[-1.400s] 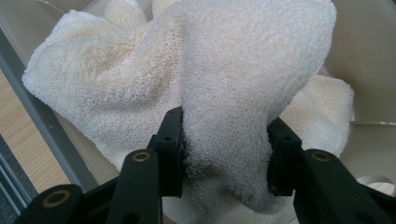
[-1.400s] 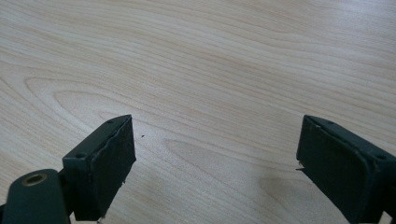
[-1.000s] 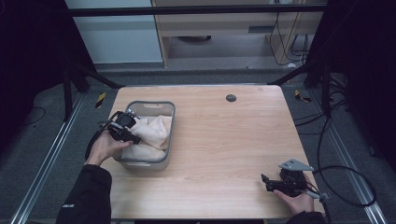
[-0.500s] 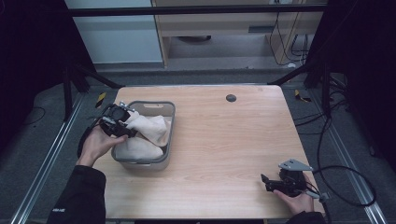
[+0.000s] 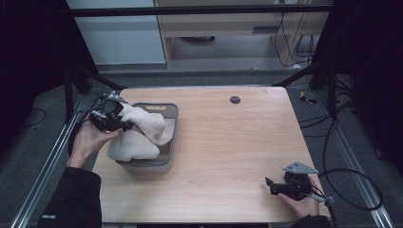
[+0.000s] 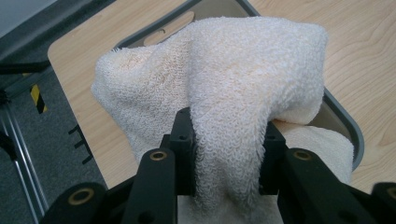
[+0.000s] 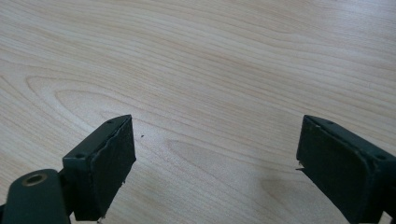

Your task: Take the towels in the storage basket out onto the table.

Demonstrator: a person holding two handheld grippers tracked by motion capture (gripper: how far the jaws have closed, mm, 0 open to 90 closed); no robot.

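A cream terry towel [image 5: 142, 124] hangs out of a grey plastic bin [image 5: 169, 111] at the table's left side. My left gripper [image 5: 124, 125] is shut on a thick fold of that towel [image 6: 243, 93] and holds it lifted above the bin's left rim [image 6: 337, 112]; the jaws have just been closing on the cloth. A second cream towel [image 5: 133, 146] lies lower in the bin. At the front right, my right gripper [image 5: 271, 185] rests low over bare wood, its jaws wide apart with nothing between its pads [image 7: 109, 158].
The wooden table [image 5: 237, 142] has a small dark round grommet [image 5: 235, 99] near its far edge. Metal frame rails run along both sides, and a black cable [image 5: 351, 190] loops off the right edge. A cabinet stands beyond the table.
My left hand has risen and drawn leftward, pulling the towel up and partly over the bin's left rim. The right hand has stayed put.
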